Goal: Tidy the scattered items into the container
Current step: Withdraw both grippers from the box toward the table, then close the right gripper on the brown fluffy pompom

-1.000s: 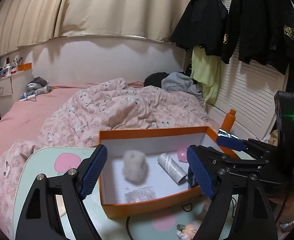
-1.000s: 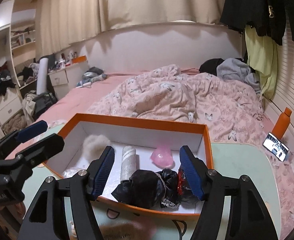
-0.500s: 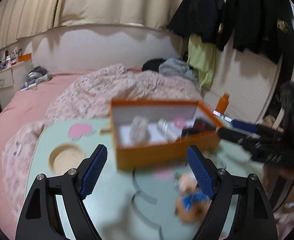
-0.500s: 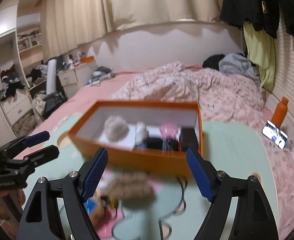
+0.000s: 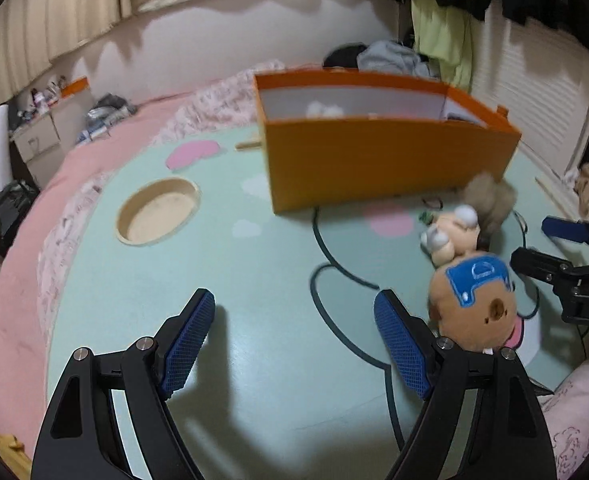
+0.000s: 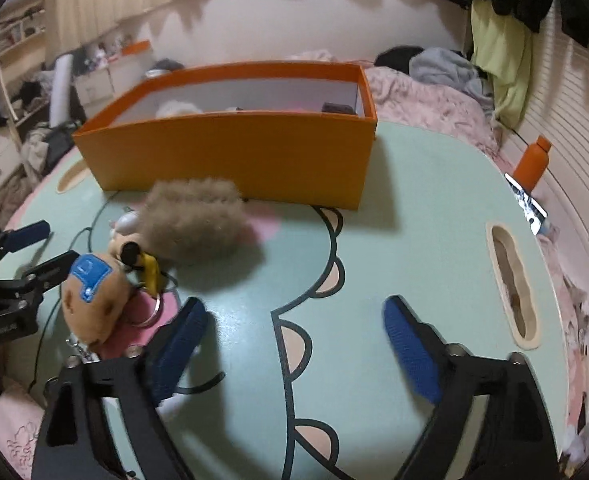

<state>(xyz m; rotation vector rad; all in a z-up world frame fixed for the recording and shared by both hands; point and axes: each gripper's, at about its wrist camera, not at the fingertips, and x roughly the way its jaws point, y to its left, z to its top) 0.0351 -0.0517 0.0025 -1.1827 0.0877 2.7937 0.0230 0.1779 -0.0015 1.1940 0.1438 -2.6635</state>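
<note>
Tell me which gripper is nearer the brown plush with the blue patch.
Hard to call. The plush sits just right of the left gripper and just left of the right gripper.

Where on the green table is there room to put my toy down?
Bare table lies right of the fluffy toy, between the orange box and the slot. It is crowded around the bear plush.

Orange bottle [image 6: 531,159] stands beside pink bedding [image 6: 422,100].
</note>
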